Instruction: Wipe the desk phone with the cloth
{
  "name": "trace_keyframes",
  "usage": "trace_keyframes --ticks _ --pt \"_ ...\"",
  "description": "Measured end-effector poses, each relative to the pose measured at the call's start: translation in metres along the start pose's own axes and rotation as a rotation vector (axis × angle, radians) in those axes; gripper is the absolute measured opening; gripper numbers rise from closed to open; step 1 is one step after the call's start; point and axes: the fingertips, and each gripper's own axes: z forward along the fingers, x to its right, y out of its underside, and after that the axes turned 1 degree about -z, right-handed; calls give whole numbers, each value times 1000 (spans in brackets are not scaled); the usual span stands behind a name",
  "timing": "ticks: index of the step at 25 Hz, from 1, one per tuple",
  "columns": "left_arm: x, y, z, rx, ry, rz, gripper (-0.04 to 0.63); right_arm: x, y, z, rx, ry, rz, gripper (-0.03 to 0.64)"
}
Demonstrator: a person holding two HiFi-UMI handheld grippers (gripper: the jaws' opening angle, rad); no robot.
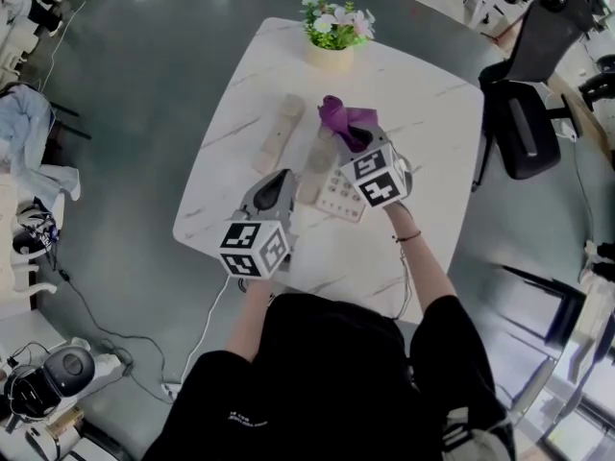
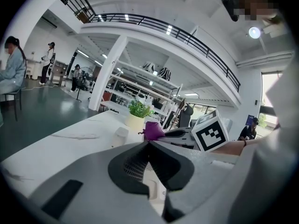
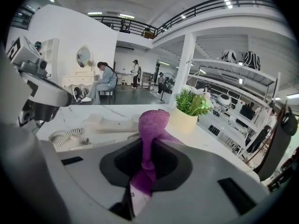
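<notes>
1. Desk phone [image 1: 336,195] sits mid-table [image 1: 423,123], its keypad facing up. Its handset [image 1: 279,133] is off the base and lies on the tabletop just to the left.
2. The right gripper [image 3: 149,146] is clamped on the purple cloth [image 3: 152,125] above the far end of the phone. A bunched tuft sticks out past the jaw tips.
3. The left gripper [image 2: 149,143] has its jaws closed together with nothing in them. It sits at the near-left corner of the phone, and I cannot tell whether it touches it.
4. Risk: only a narrow fold is pinched, so a hard drag across the keys could probably pull the cloth free.
5. Risk: nothing grips the base, so a sideways wipe may push it across the smooth tabletop instead of cleaning it.
6. Risk: the coiled cord [image 3: 65,136] lies loose beside the base. If the cloth or jaws catch it, the handset could be tugged along.
7. Risk: the flower pot [image 1: 330,58] stands just beyond the cloth, so a long forward stroke could knock it.
8. Containers: the pot holds a green plant [image 1: 334,22] with pale blossoms. The phone's handset rest is empty.
</notes>
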Motion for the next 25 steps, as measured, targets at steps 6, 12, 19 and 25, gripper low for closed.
trace_keyframes --ticks 6,12,19,25 --pt "2 3 -2 0 3 -4 -2 -12 5 -2 -12 -21 -8 37" --pt "3 3 -6 1 5 -2 -2 -20 9 -2 -29 -34 -10 37" --pt "6 5 -13 2 5 -2 -2 -29 12 -6 -36 -48 -17 37" --pt "4 6 -20 3 0 3 -2 -37 13 -9 -40 -59 -17 37"
